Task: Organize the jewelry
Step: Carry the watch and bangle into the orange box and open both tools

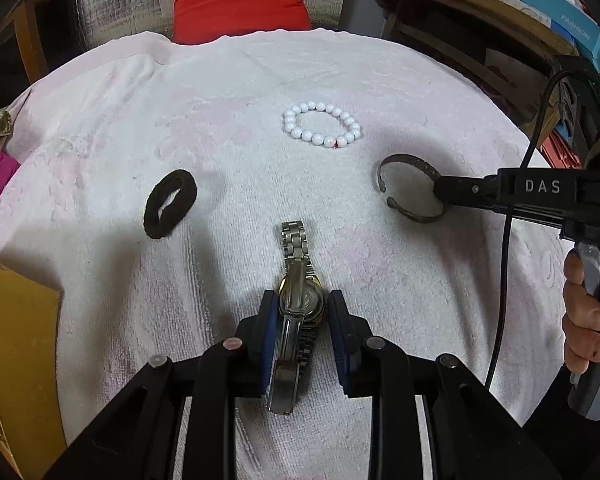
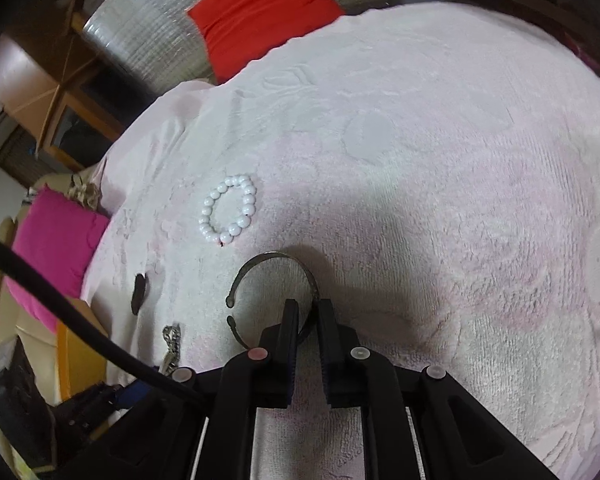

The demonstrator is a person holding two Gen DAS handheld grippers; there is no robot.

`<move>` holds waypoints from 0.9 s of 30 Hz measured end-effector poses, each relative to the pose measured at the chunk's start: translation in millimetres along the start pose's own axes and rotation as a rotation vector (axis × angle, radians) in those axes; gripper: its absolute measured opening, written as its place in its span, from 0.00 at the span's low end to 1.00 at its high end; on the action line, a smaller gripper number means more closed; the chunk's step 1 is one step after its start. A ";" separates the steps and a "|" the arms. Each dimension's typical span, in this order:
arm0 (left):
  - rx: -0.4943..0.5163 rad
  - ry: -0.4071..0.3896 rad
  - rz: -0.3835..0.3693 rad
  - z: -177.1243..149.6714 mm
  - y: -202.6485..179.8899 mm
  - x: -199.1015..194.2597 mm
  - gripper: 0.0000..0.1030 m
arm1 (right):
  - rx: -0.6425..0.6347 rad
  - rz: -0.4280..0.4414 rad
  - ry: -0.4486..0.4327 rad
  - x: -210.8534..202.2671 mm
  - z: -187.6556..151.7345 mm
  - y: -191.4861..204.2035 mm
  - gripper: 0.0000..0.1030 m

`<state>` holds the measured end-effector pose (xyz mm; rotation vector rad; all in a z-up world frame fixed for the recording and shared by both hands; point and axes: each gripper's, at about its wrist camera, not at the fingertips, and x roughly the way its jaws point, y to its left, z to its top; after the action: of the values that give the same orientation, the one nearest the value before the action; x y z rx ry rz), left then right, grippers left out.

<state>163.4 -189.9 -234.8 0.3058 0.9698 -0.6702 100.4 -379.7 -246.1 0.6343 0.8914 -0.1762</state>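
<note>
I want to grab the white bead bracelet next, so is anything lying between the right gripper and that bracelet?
Only the metal cuff bangle itself: the right gripper has its fingers astride the bangle's band, and the white bead bracelet lies just beyond it, up and to the left on the pink towel. Nothing else lies between them.

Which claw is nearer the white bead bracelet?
Right. The right claw straddles the dark metal open cuff bangle lying just beside the white bead bracelet. The left claw is farther back, around the silver metal wristwatch.
</note>
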 end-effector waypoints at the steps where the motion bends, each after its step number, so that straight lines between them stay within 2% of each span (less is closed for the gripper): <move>1: 0.004 -0.005 0.009 0.0 -0.6 -0.7 0.26 | -0.012 -0.006 -0.005 -1.2 -0.7 1.7 0.10; 12: -0.027 -0.084 0.029 -8.3 2.4 -33.0 0.26 | -0.065 0.042 -0.035 -16.4 -5.6 16.8 0.08; 19: -0.034 -0.126 0.051 -20.2 2.6 -53.4 0.26 | -0.111 0.104 -0.072 -32.8 -9.6 39.5 0.08; 27: -0.079 -0.217 0.113 -37.6 10.2 -90.7 0.26 | -0.171 0.163 -0.124 -51.4 -20.3 65.5 0.08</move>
<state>110.2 -127.5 -179.8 0.2112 0.7634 -0.5481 80.6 -321.0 -186.9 0.5280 0.7230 0.0071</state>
